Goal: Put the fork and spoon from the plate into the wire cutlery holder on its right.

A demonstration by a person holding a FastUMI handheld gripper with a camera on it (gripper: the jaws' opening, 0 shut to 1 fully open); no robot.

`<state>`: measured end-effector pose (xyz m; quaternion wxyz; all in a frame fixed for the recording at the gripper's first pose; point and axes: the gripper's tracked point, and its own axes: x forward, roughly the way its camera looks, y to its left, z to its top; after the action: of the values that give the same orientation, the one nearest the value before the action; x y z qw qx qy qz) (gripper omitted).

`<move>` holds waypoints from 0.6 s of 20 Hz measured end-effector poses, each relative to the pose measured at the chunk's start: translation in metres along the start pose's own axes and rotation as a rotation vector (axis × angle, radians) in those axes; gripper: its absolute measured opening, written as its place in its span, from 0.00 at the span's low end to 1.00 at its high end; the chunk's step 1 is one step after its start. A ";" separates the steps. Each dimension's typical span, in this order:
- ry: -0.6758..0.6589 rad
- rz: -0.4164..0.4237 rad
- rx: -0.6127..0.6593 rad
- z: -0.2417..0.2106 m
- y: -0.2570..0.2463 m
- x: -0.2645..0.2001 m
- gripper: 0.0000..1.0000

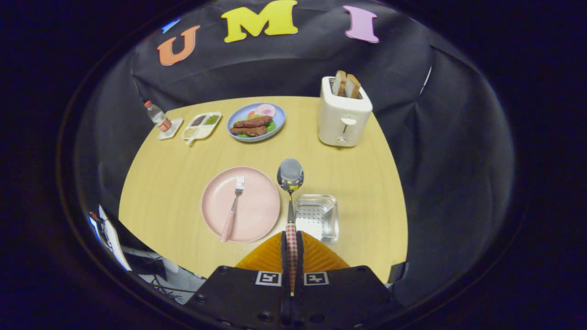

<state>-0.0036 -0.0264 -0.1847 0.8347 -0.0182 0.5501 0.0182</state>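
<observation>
I am pinching the spoon by its checked handle, my gripper closed tight on it, bowl pointing ahead and raised above the table. The fork is lying on the pink plate, left of my fingers. The wire cutlery holder is sitting just right of the plate. The bottle is wearing a label too small to read.

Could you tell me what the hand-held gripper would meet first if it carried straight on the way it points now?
Probably bare table: the hand-held gripper, shut on the spoon, points between the pink plate and wire cutlery holder, though depth is unclear.
</observation>
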 end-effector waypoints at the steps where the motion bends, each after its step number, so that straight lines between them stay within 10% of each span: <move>1: 0.038 0.002 0.002 -0.004 -0.010 -0.005 0.03; 12: 0.453 0.052 0.099 -0.035 -0.026 0.027 0.03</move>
<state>-0.0237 -0.0541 -0.2231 0.6892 0.0331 0.7237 0.0082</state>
